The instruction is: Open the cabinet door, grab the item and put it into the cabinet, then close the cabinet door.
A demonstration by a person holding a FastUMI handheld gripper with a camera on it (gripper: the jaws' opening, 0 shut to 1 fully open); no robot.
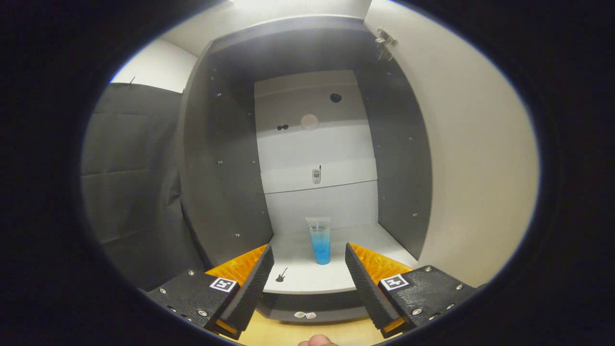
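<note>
A clear tube with blue gel stands cap-down and upright on the white bottom shelf inside the open cabinet. The cabinet has dark side walls and a white back panel. Its door is swung wide open on the right, pale inside face showing, hinge at the top. My gripper is open, fingers spread at the cabinet's front edge. The tube is just beyond the fingers, apart from both.
The back panel carries small stickers, among them a phone-shaped one. A tiny guitar sticker lies on the shelf near the left finger. Black cloth hangs left of the cabinet. A wooden surface lies below the cabinet's base.
</note>
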